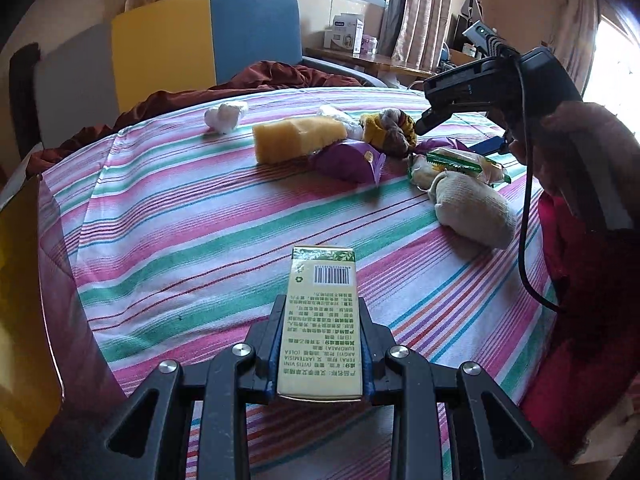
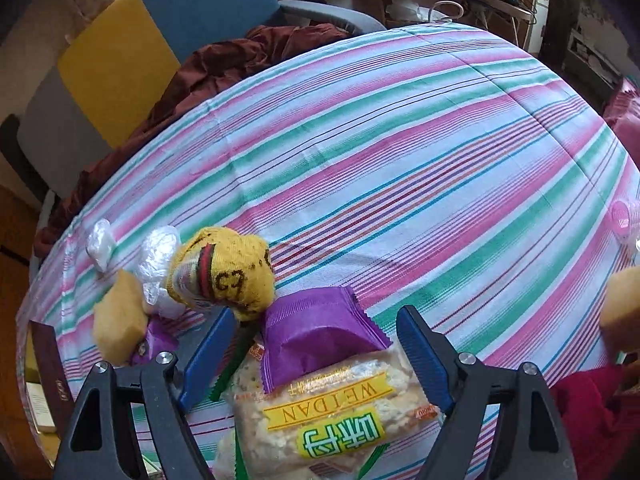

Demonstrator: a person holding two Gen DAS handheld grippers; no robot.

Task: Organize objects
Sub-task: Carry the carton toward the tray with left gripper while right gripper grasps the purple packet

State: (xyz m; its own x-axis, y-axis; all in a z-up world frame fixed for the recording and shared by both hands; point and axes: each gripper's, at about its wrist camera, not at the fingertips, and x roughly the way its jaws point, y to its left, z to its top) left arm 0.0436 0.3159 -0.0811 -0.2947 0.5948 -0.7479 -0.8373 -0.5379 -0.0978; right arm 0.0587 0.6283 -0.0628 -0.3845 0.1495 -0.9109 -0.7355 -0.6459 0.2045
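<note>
The left gripper (image 1: 320, 312) pinches a tall green and cream box (image 1: 322, 320) with a barcode and tiny print, over the striped bedsheet (image 1: 180, 216). The right gripper (image 2: 316, 344) is spread wide, and a cracker pack (image 2: 332, 408) reading "WEIDAN" lies between its blue fingers (image 2: 424, 356), untouched. A purple packet (image 2: 320, 332) sits at 12 o'clock from the crackers, a yellow sock (image 2: 228, 276) at 10 o'clock.

Striped cloth sheet (image 2: 400, 140) matt; cracker packet (image 2: 332, 412) glossy plastic; carton (image 1: 322, 320) smooth card.
</note>
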